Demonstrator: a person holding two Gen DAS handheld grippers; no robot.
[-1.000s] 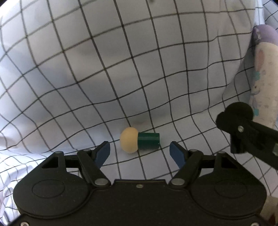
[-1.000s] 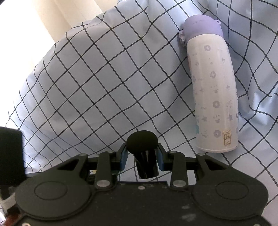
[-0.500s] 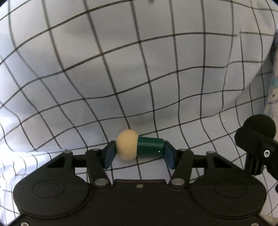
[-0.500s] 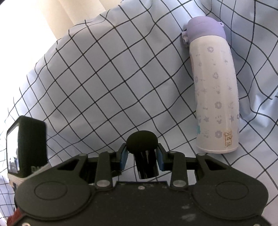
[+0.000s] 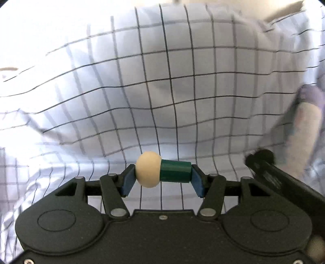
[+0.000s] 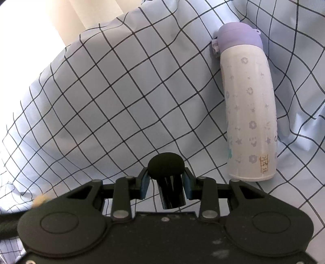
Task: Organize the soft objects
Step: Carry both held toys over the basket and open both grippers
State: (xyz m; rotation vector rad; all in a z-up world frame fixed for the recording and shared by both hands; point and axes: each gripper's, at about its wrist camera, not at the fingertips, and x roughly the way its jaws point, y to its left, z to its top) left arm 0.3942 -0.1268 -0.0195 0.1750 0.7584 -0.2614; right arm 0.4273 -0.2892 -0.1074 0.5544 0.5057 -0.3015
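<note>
Left gripper [image 5: 163, 176] is clamped on the cream-headed green peg [image 5: 162, 172], whose long axis is laid crosswise from 9 to 3 o'clock. Right gripper [image 6: 166, 183], nearer the bottle [image 6: 248, 113] at 1 o'clock, is closed on a black peg [image 6: 166, 178].

Setting read as a home, most likely a bedroom. A soft, rumpled pale-blue bedsheet [image 6: 126, 97] with a black grid pattern filled both views and sagged and creased like bedding over a mattress. A white flask [image 6: 249, 113] with a lilac cap and small printed motifs lay on its side on the sheet. Behind the sheet's far edge hung a cream curtain [image 6: 85, 12], brightly backlit.
</note>
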